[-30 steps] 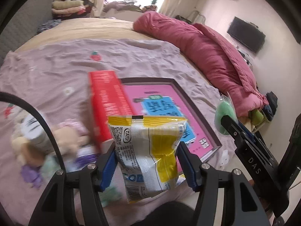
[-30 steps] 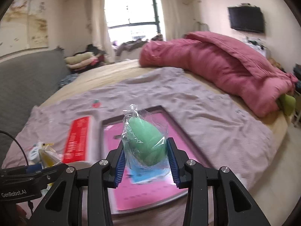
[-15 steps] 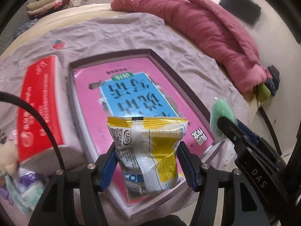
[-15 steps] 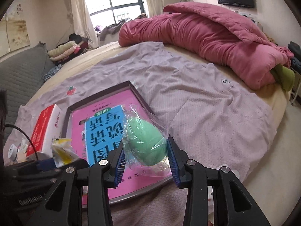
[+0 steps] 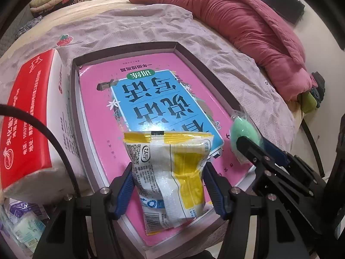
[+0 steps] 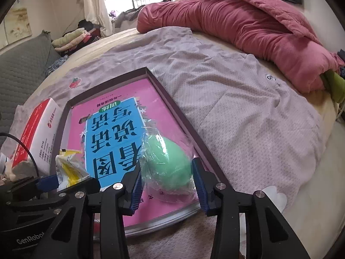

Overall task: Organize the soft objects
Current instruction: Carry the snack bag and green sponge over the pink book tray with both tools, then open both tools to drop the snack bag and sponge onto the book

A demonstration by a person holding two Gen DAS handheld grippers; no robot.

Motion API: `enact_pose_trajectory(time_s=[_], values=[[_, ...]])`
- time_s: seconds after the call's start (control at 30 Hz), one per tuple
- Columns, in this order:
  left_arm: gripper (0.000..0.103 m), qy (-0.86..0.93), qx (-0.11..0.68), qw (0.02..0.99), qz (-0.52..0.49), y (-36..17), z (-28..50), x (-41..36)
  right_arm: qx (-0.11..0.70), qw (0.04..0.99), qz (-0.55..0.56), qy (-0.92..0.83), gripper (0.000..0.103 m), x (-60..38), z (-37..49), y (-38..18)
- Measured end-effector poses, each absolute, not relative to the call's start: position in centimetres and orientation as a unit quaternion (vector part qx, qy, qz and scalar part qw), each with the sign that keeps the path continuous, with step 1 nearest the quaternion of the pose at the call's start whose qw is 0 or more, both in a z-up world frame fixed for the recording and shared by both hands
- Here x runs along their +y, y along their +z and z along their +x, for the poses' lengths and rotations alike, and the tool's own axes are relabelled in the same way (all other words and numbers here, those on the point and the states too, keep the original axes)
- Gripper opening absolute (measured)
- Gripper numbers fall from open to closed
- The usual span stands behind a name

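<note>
My left gripper (image 5: pixel 168 172) is shut on a yellow and white snack packet (image 5: pixel 172 172), which hangs over the near end of a dark-rimmed tray (image 5: pixel 73 108). A pink and blue book (image 5: pixel 151 99) lies flat in that tray. My right gripper (image 6: pixel 167 172) holds a green egg-shaped sponge in clear wrap (image 6: pixel 170 161) low over the book by the tray's right rim (image 6: pixel 172 108). Its jaws are opening, and the pads still touch the wrap. The right wrist view shows the left gripper (image 6: pixel 49 181) with the packet (image 6: pixel 69 168) at lower left. In the left wrist view the right gripper (image 5: pixel 254 146) and sponge (image 5: pixel 243 129) are at right.
A red and white tissue pack (image 5: pixel 28 116) lies against the tray's left side. Small wrapped packets (image 5: pixel 23 222) sit at the lower left. A rolled pink quilt (image 6: pixel 248 21) runs along the far right of the bed. The bed edge drops off at right (image 6: pixel 327 151).
Both grippers have come down and forward over the tray, carrying the packet and the sponge. The right jaws stand slightly wider around the sponge.
</note>
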State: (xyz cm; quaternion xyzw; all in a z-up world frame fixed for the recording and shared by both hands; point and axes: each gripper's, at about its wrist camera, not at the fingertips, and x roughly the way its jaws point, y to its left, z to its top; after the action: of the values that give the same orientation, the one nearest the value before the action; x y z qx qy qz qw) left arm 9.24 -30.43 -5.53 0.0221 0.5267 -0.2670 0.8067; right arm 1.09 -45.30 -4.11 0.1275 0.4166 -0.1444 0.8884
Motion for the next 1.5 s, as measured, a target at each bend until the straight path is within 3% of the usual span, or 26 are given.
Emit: enact_pose_trajectory(time_s=[0.27, 0.5, 1.2, 1.5], values=[[0.062, -0.266, 0.538, 0.8, 0.016, -6.2, 9.5, -30.2, 0.412, 0.89, 0.128, -0.149, 0.047, -45.3, 0.9, -4.1], [0.062, -0.258, 0.546, 0.797, 0.022, -6.7, 9.7, -30.5, 0.392, 0.899, 0.115, -0.155, 0.06, -45.2, -0.1, -2.6], [0.07, -0.262, 0.555, 0.788, 0.053, -6.3, 8.4, -30.9, 0.372, 0.902, 0.141, -0.171, 0.061, -46.0, -2.2, -1.5], [0.072, -0.275, 0.524, 0.803, 0.064, -3.6, 6.5, -30.3, 0.351, 0.905, 0.171, -0.171, 0.061, -46.4, -3.0, -0.5]])
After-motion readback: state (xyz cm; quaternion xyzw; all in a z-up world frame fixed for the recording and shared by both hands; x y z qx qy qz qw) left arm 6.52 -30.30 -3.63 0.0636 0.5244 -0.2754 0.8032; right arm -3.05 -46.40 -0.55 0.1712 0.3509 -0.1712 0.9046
